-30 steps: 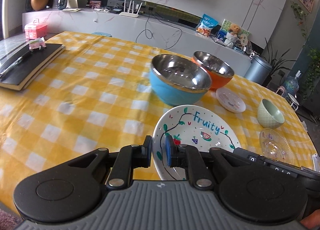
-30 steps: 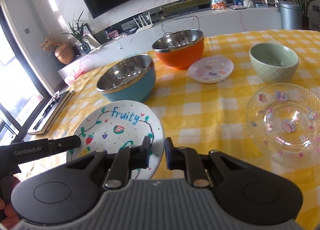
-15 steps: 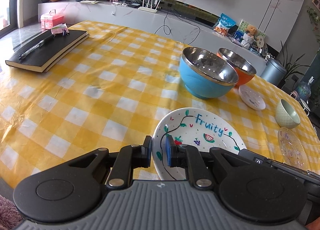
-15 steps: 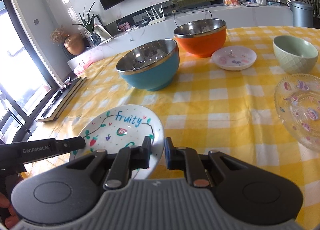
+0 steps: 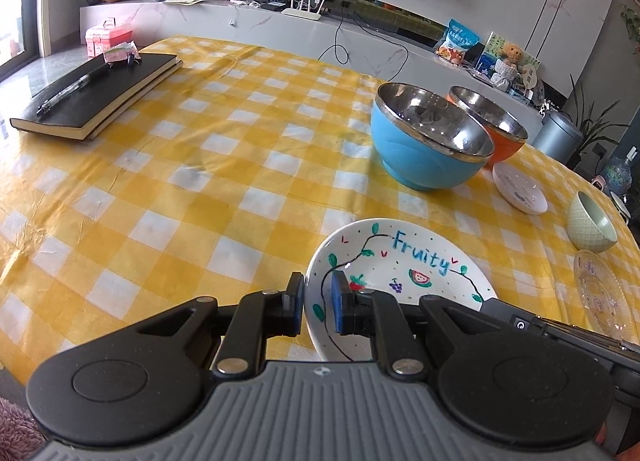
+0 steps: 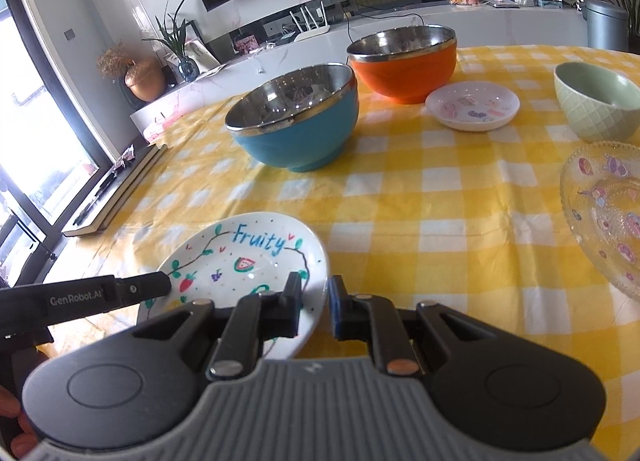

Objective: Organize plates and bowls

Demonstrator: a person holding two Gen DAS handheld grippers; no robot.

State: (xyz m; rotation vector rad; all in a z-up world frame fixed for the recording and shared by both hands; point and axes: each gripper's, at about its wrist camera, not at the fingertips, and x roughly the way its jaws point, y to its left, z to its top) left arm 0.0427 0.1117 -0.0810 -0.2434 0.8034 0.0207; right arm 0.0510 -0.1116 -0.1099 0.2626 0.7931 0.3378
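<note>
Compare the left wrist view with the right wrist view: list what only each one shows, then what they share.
Only the left wrist view: the pen lying on top of the black notebook, and the pink box beyond it.

Only the right wrist view: the window, and the left tool seen from the side.

Both: the Fruity plate gripped at opposite rims by the two tools, the blue bowl, orange bowl, green bowl, small white dish and glass plate.

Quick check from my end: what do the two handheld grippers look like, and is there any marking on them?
Both grippers, left and right, look alike: a ribbed grey body, two black round-ended housings, black linkage arms with silver pivot pins, and black fingers faced with blue pads. In the right wrist view, the left gripper's side reads "GenRobot.AI" in grey. No cables or sleeves show.
</note>
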